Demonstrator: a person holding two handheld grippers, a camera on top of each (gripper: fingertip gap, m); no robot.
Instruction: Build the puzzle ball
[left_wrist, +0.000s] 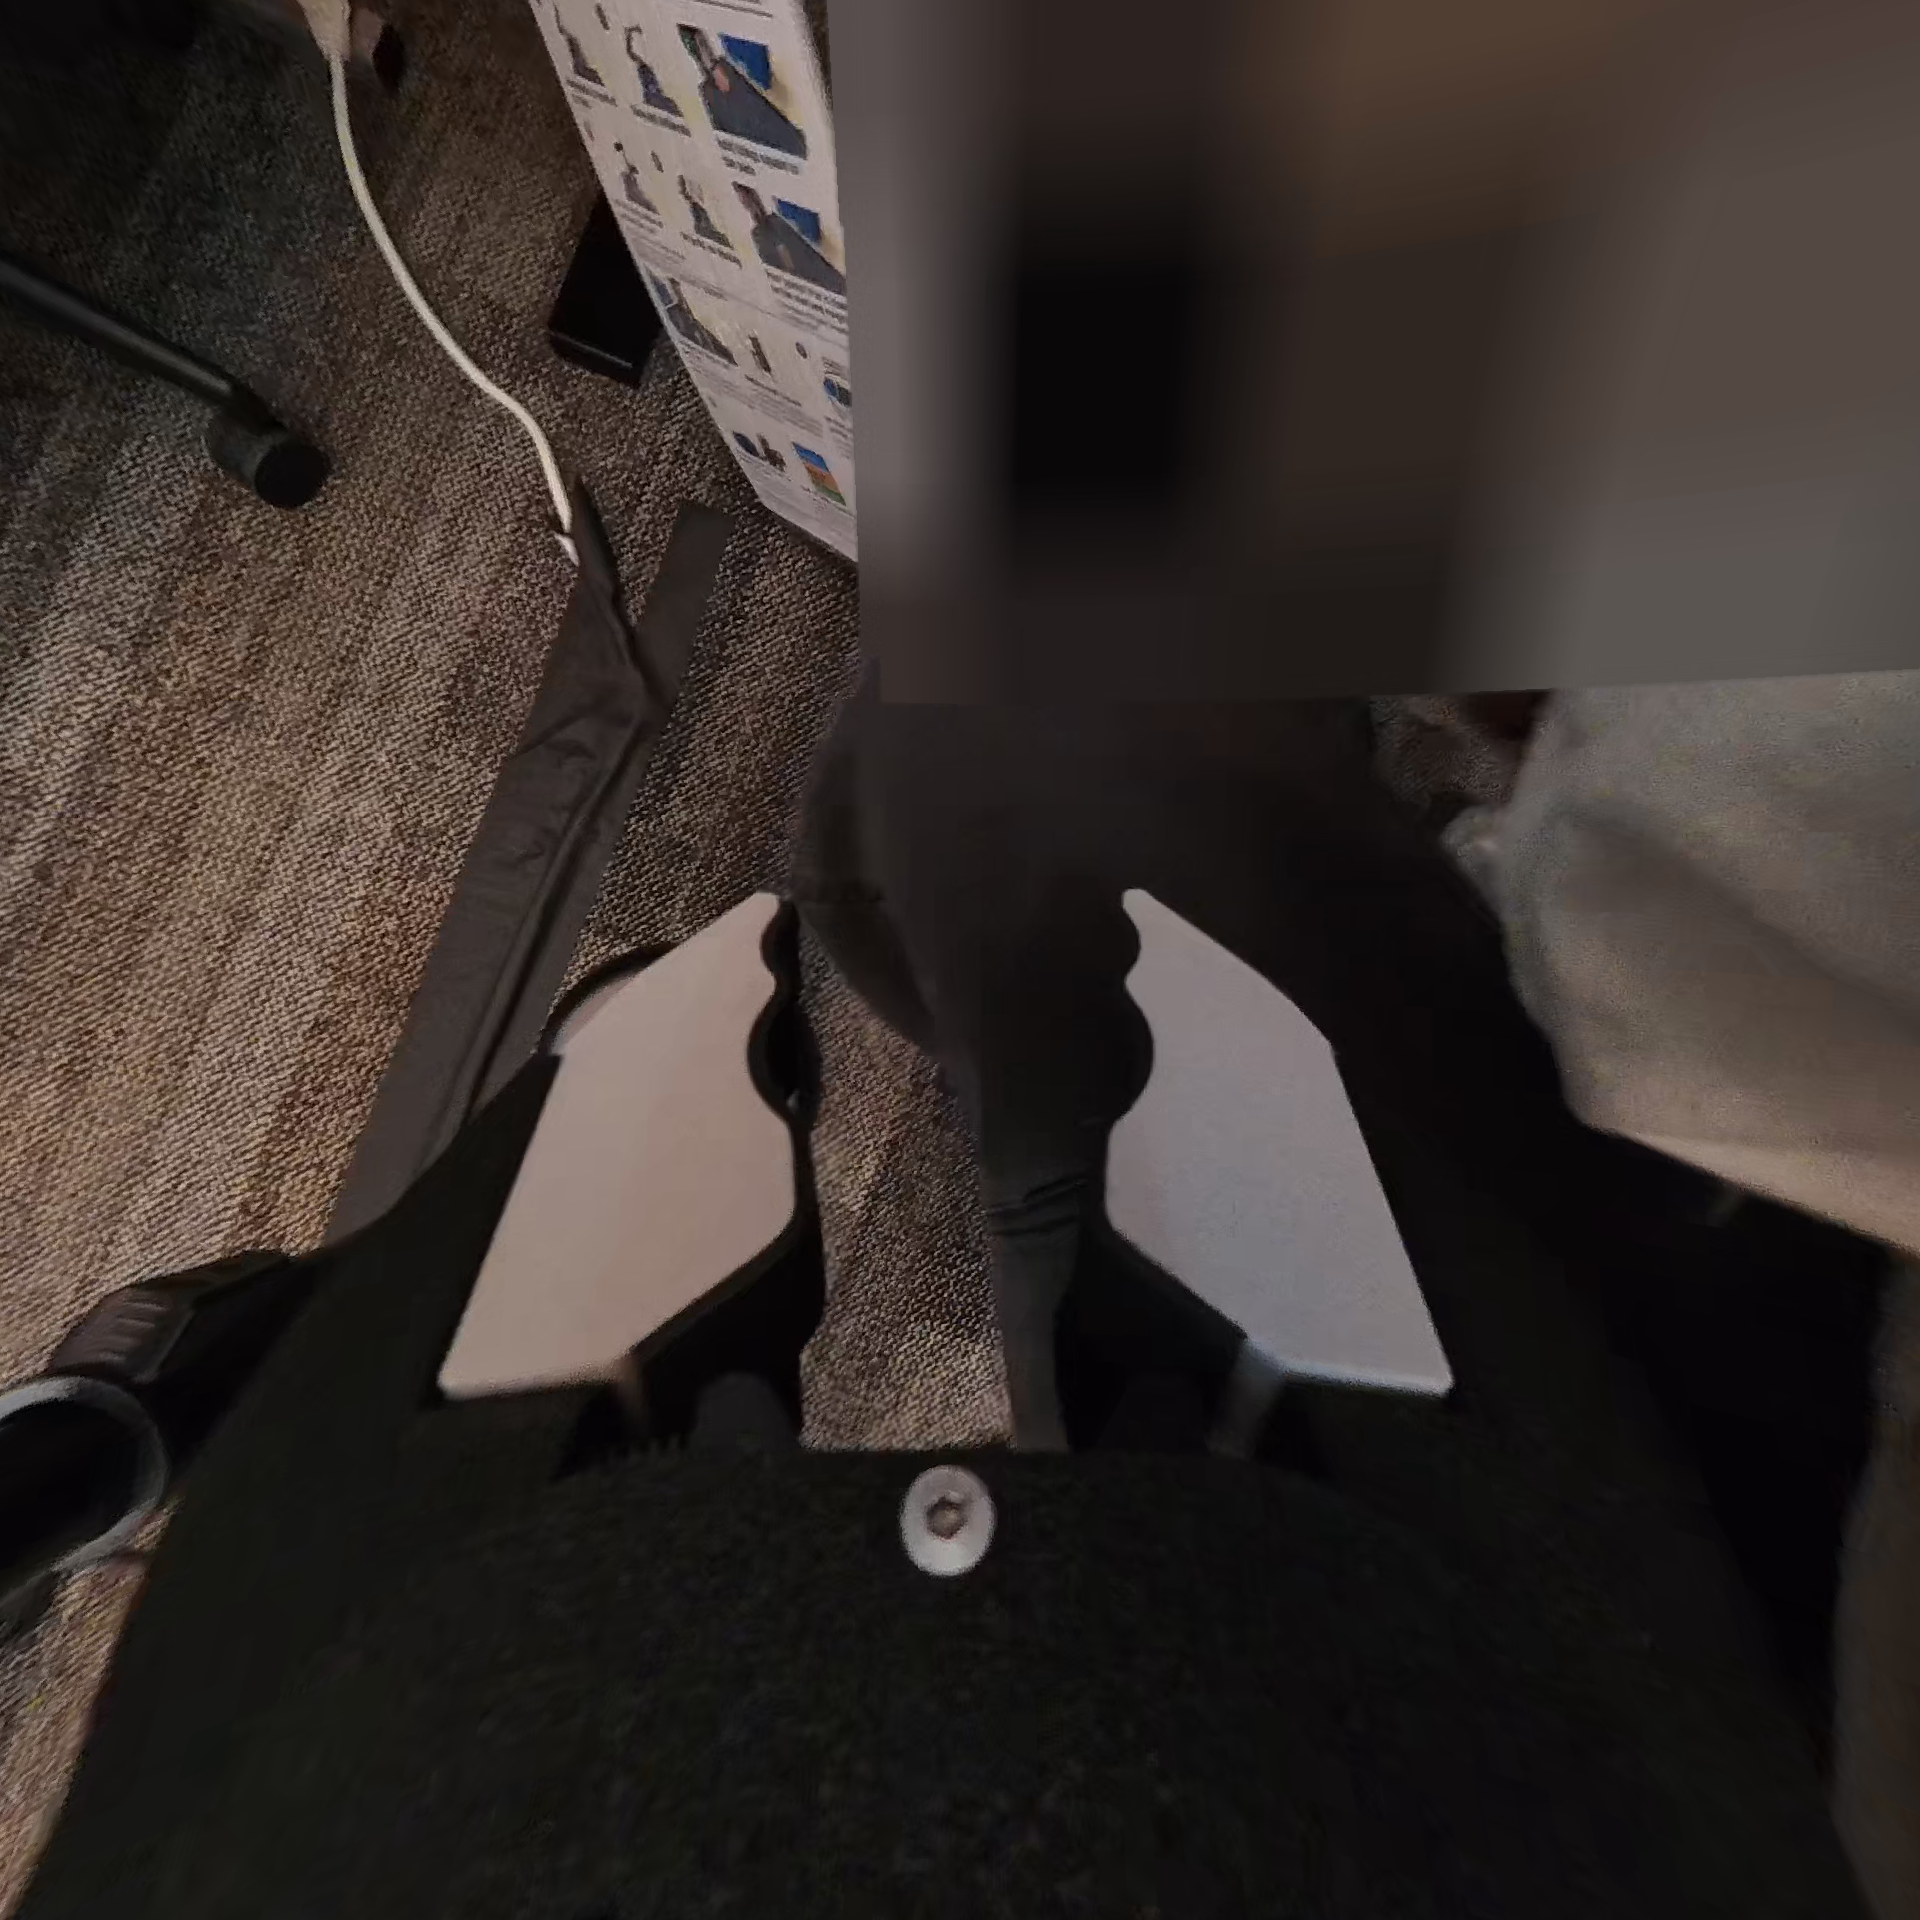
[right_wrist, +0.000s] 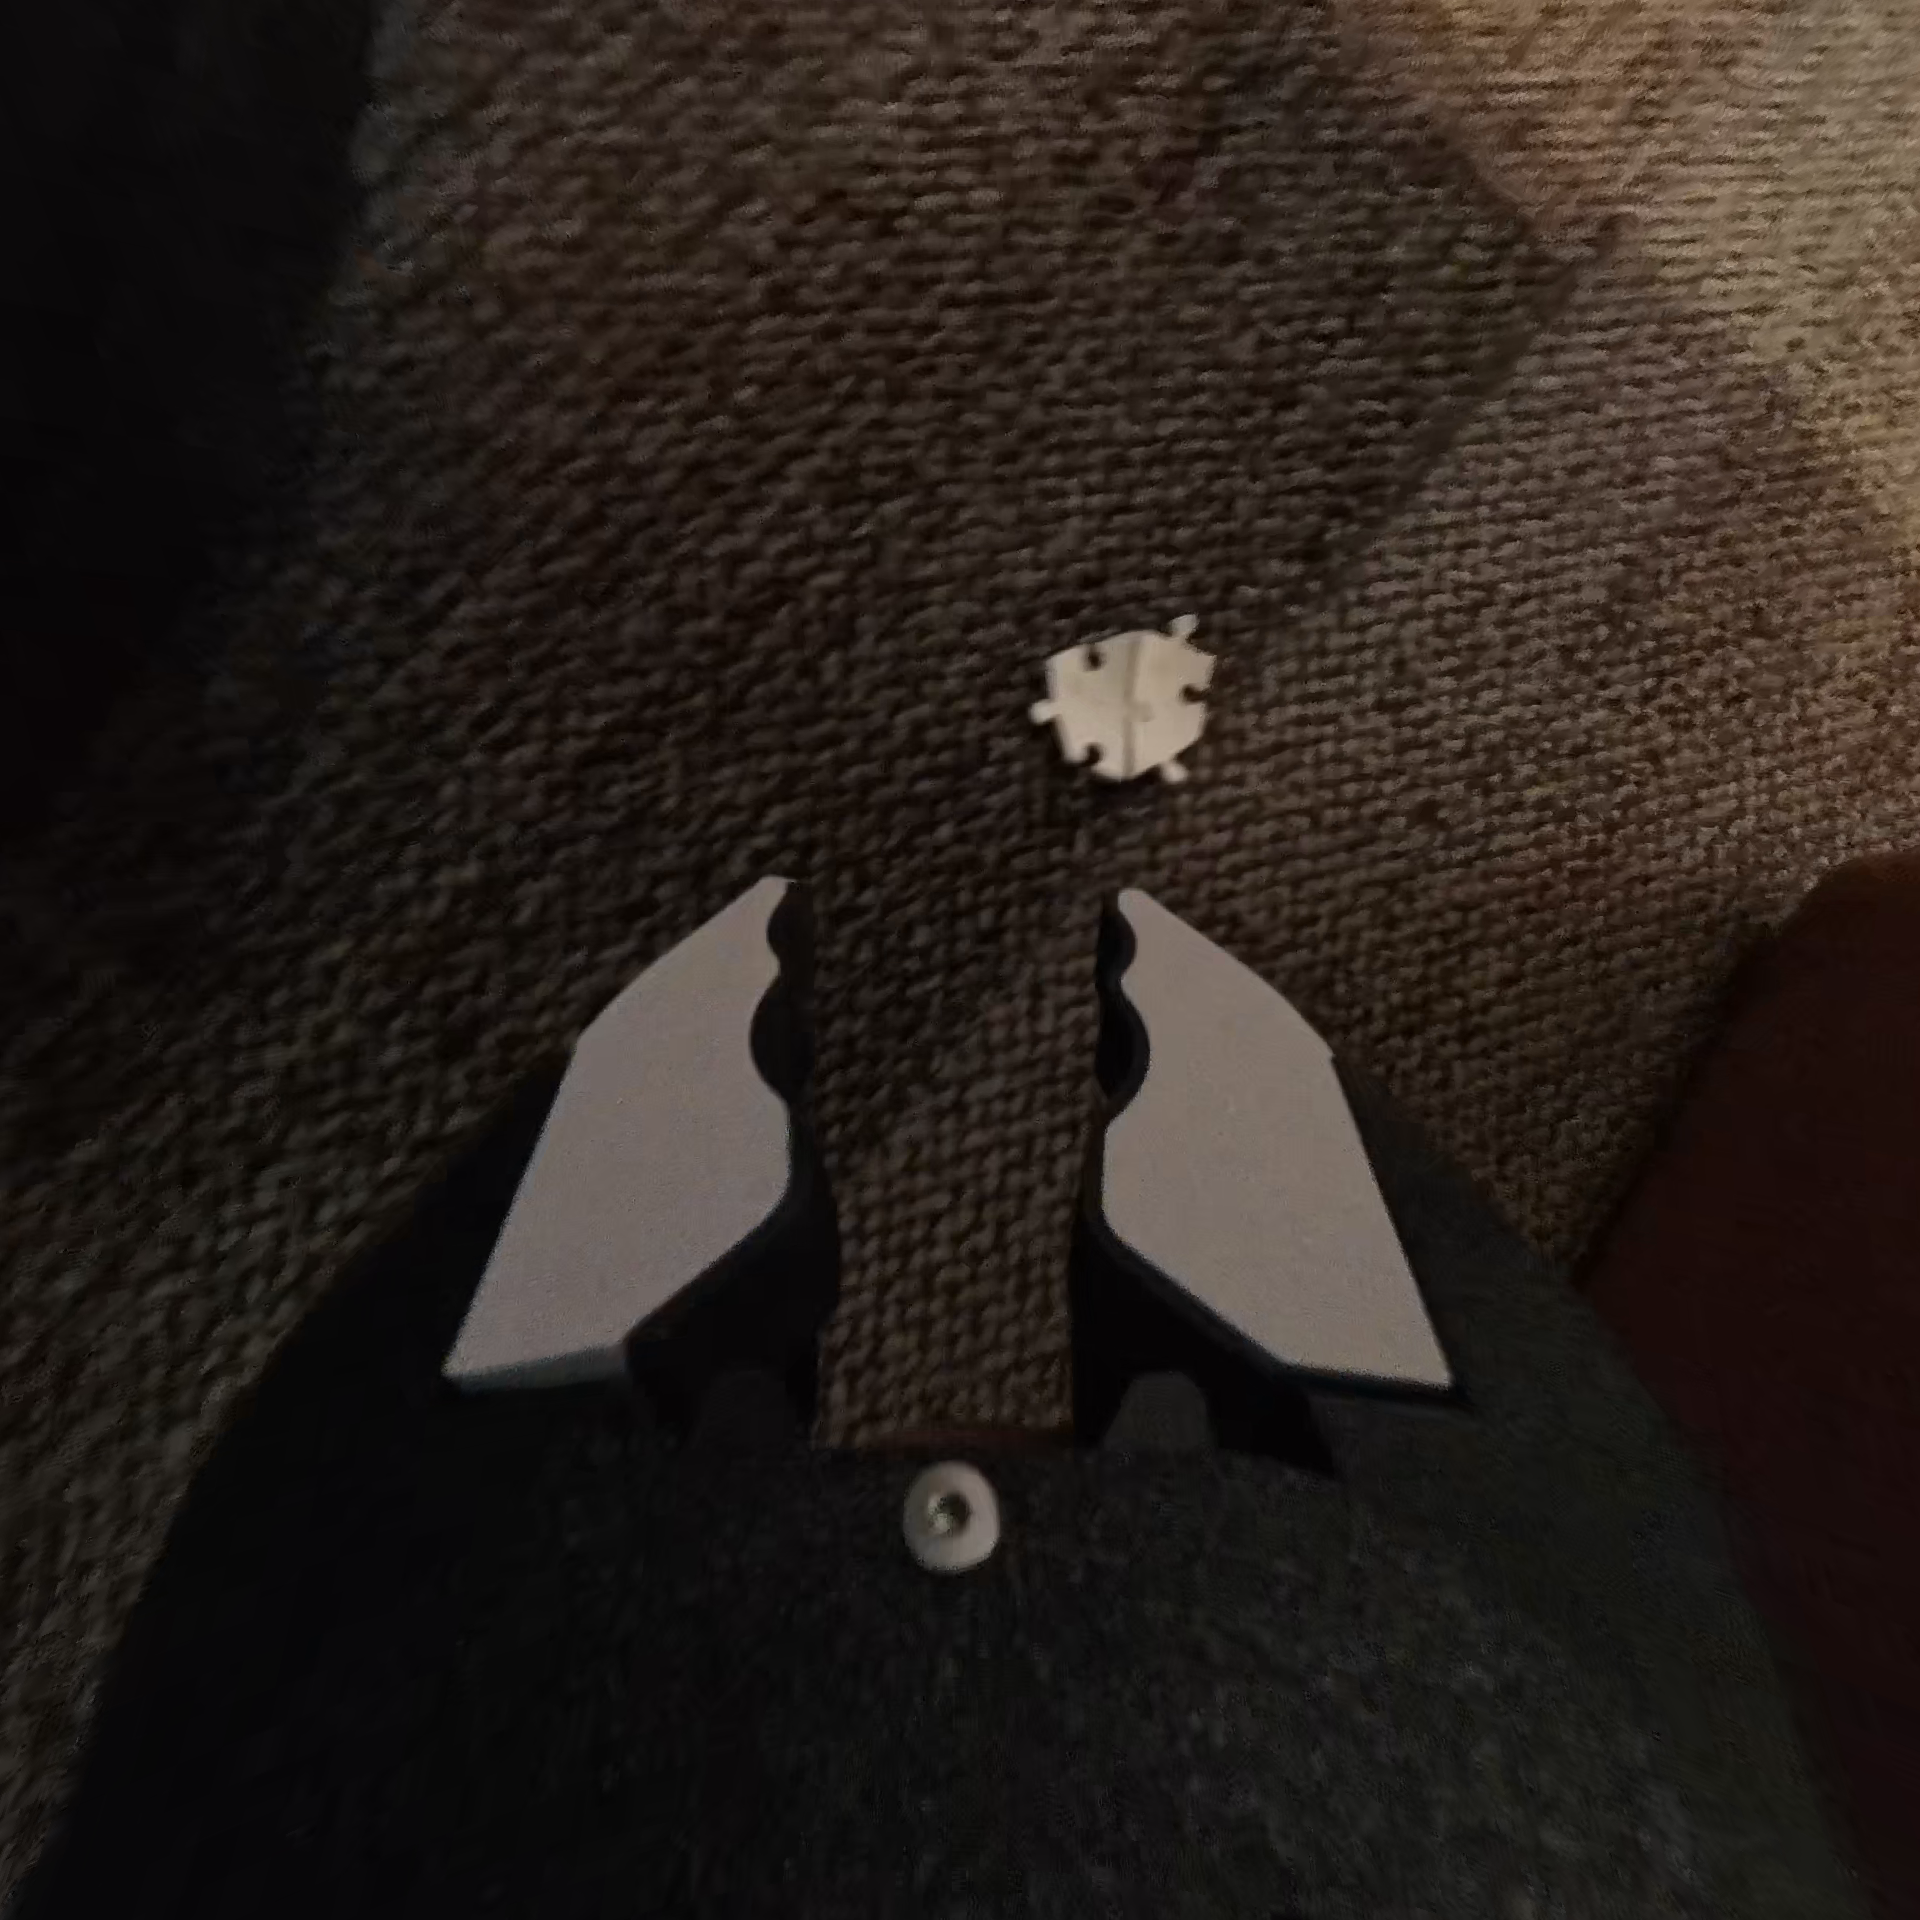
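Nearest to us in the right wrist view, our right hand-held gripper (right_wrist: 951, 904) hangs over the carpet (right_wrist: 1558, 520) with its jaws parted and nothing between them, only carpet showing through the gap. Just ahead of its fingertips and a little to the right of their centre line lies the puzzle ball piece (right_wrist: 1127, 701), a small white cluster of joined, curved pieces with knobs sticking out around its rim, resting on the floor and apart from both fingers. It looks roughly round, with no clear long axis that we can tell, though a seam seems to run across it away from us. We judge the coming move turns on this offset: the right hand-held gripper would need to go forward, shift slightly right and come down so the jaws straddle the cluster. In the left wrist view, our left hand-held gripper (left_wrist: 961, 904) is likewise spread wide and empty, pointing at carpet and a dark trouser leg (left_wrist: 1018, 1039); no puzzle part shows there, so we take the right hand as the nearer one. Farther off on that side lie a dark strip (left_wrist: 540, 831) along the floor, a white cable (left_wrist: 416, 281), a chair castor (left_wrist: 275, 462) and a printed sheet (left_wrist: 727, 239). The build looks barely begun.
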